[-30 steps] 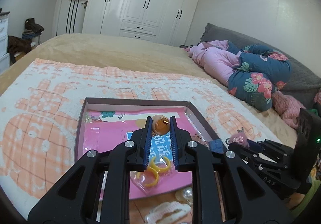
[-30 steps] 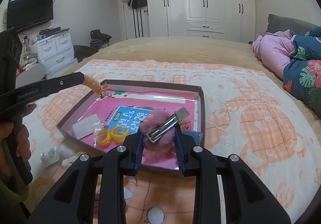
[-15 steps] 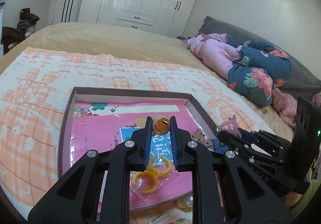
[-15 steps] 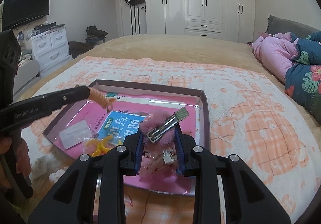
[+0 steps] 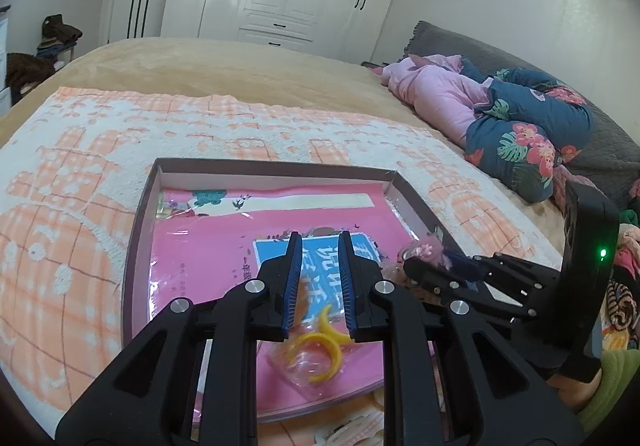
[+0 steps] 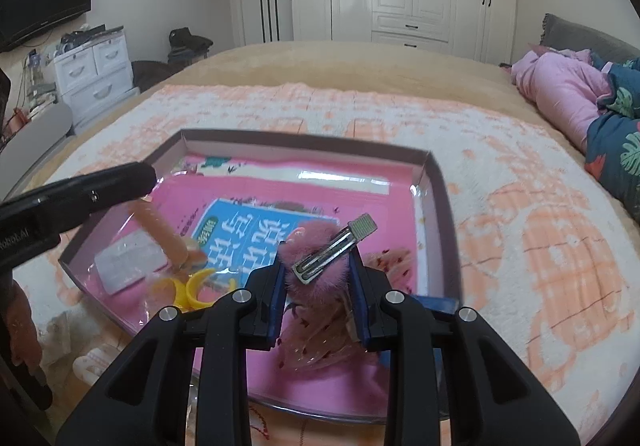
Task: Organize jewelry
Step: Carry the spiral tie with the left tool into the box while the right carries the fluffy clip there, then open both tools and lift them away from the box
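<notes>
A shallow dark-rimmed tray (image 5: 272, 166) (image 6: 304, 138) lies on the bed with a pink booklet in it. My left gripper (image 5: 320, 242) (image 6: 148, 176) is shut over the tray's left part. A peach coiled hair tie (image 6: 164, 234) hangs blurred from its tip down to the yellow rings (image 6: 192, 286) (image 5: 316, 350) in their clear bag. In the left wrist view only an orange sliver (image 5: 298, 298) of it shows between the fingers. My right gripper (image 6: 318, 266) (image 5: 416, 262) is shut on a pink fluffy hair clip (image 6: 304, 258) with a metal clasp, low over the tray's front right.
A white packet (image 6: 128, 262) and a clear speckled bag (image 6: 320, 338) lie in the tray, with a blue item (image 6: 436, 304) at its right edge. White clips (image 6: 92, 362) lie on the peach-and-white blanket (image 5: 80, 174). Pink and floral clothes (image 5: 500, 114) are piled at the right.
The peach hair tie, which stuck forward from the left gripper's tip, now hangs down toward the tray. Both grippers have sunk closer to the tray, the right one carrying the pink clip further in.
</notes>
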`<state>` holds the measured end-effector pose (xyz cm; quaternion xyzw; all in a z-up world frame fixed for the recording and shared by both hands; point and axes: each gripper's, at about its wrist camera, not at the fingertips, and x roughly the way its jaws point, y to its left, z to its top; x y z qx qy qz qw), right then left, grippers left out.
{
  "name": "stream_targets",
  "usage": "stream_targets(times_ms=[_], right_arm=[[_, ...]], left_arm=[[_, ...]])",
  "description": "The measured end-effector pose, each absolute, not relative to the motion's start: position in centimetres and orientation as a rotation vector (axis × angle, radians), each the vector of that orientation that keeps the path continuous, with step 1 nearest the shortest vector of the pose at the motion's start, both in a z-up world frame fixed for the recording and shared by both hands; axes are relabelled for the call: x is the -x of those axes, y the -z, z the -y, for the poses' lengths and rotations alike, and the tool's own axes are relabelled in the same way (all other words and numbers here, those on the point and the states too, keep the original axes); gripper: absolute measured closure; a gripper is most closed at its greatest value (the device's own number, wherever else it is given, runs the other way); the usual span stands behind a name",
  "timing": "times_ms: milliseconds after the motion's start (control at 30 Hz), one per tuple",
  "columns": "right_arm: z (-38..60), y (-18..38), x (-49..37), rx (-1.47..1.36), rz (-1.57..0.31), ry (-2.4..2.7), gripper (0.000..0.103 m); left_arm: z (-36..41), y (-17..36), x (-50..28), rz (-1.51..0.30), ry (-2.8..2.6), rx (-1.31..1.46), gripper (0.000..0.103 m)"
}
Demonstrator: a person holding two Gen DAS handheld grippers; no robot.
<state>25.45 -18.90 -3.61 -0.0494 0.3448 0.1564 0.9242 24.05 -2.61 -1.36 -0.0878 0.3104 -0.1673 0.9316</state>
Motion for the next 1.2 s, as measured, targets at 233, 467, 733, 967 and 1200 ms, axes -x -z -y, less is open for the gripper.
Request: stream_targets(times_ms=[233,467,733,967,1200], right_arm=[[18.7,4.1,-24.4,0.092,-0.722,-0.34,0.074],[18.7,3.9,-23.1,0.097,-0.705,-0.351,0.06],[20.2,3.0,-21.2,0.053,-0.673,-0.347,0.04],[21.9,1.4,-19.7,0.01,-0.626,-0.323,0.029],[23.1,-0.6,-18.0,-0.026,-0.568,-0.323,0.018]], left_arm=[[1.9,1.2,-23.4,-0.628,0.33,0.199,0.092],[0.9,0.6,-22.3,-0.609,0.318,0.222,0.092],[0.3,-0.2,-20.7,-0.583,0.306,0.24,0.088],[-0.4,-1.2,-19.0,-0.553,0.296,0.27,0.067],[-1.0,-2.3,-17.3,-0.518,0.282,0.301,0.038]])
